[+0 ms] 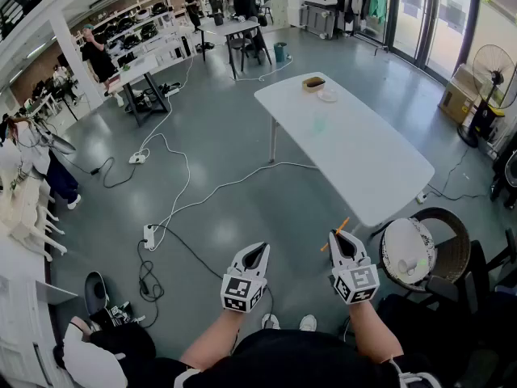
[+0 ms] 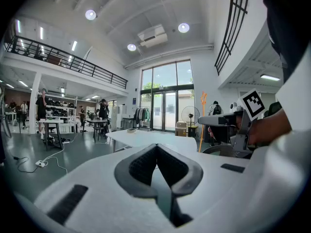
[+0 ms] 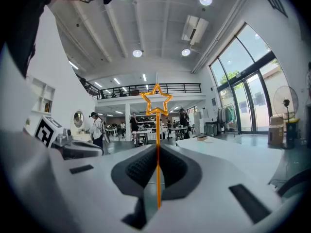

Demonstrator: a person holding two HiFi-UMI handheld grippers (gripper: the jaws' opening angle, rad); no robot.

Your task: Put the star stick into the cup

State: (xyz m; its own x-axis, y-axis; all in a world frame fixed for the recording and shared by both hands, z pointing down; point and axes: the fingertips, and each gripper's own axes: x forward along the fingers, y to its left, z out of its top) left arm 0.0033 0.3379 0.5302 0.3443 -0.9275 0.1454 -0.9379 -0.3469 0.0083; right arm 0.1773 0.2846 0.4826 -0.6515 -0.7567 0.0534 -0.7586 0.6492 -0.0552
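Orange star stick (image 3: 157, 130) stands clamped in right claw (image 3: 158, 148).

I can read no word, number or brand name in any of these views. The only printed marks are the black-and-white square patterns on the cubes of my left hand-held gripper (image 1: 256, 250) and my right hand-held gripper (image 1: 342, 238), and they hold no letters or digits. Whatever may be printed on the things on the white desk (image 1: 363, 164) or on the far shelves (image 1: 149, 35) is too small to make out.
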